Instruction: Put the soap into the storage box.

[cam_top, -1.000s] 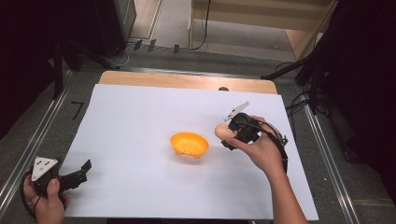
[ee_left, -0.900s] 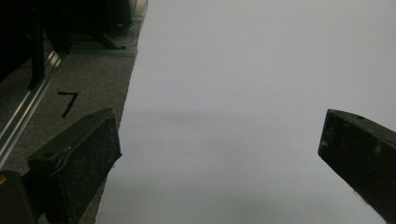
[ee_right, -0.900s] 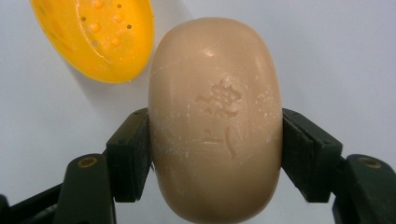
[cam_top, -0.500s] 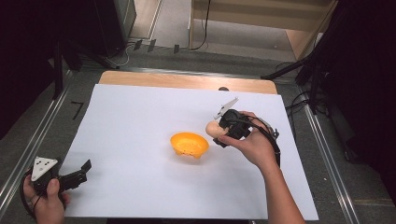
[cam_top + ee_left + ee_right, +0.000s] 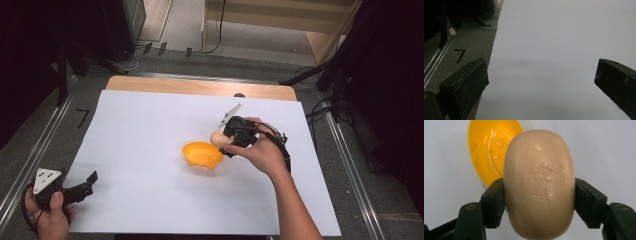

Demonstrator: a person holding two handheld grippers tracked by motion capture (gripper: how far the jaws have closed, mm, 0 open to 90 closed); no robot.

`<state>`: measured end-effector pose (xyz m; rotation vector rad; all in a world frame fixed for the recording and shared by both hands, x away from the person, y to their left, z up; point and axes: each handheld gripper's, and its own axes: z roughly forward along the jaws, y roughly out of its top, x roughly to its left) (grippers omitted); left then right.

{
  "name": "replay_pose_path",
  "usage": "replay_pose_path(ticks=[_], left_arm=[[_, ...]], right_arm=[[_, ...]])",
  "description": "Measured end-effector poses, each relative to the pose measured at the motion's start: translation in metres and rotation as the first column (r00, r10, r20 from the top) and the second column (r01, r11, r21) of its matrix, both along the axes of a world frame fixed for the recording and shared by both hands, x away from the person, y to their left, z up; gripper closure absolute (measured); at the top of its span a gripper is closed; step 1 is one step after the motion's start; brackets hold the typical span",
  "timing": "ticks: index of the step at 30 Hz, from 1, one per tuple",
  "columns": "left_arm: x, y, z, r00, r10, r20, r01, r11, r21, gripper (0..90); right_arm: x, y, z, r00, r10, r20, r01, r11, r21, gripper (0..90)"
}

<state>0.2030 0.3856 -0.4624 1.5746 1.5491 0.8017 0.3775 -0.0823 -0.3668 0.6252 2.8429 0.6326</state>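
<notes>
A beige oval bar of soap (image 5: pixel 539 187) with a stamped flower is clamped between the two black jaws of my right gripper (image 5: pixel 539 202). In the high view that gripper (image 5: pixel 226 141) holds the soap (image 5: pixel 218 138) just over the right rim of an orange soap dish (image 5: pixel 202 154) in the middle of the white sheet. The dish (image 5: pixel 489 147) has small bumps and holes inside. My left gripper (image 5: pixel 90 182) rests at the sheet's near left corner, jaws wide apart, with nothing between them (image 5: pixel 541 82).
A white sheet (image 5: pixel 150 130) covers the wooden table (image 5: pixel 200 86). Metal rails (image 5: pixel 30 165) run along both sides of the table. A black mark like a 7 (image 5: pixel 460 54) sits on the grey surface left of the sheet. Cables lie on the floor beyond.
My right hand has carried the soap leftward from beside the dish to its right rim. The left hand has stayed where it was.
</notes>
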Motion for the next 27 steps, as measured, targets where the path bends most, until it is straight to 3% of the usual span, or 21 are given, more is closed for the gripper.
replay_pose_path(ticks=[13, 20, 27], left_arm=[[0.000, 0.000, 0.000, 1.0000, -0.002, -0.001, 0.002, 1.0000, 0.000, 0.0], [0.000, 0.000, 0.000, 1.0000, -0.002, -0.002, 0.002, 1.0000, -0.002, 0.0], [0.001, 0.000, 0.000, 1.0000, -0.001, -0.002, 0.001, 1.0000, -0.005, 0.0]], right_arm=[[-0.001, 0.033, -0.007, 0.9946, 0.104, -0.005, -0.104, 0.994, -0.022, 32.9], [0.001, 0.051, -0.015, 0.9880, 0.151, -0.032, -0.152, 0.988, -0.021, 32.9], [0.003, 0.059, -0.022, 0.9853, 0.152, -0.078, -0.155, 0.987, -0.036, 32.8]])
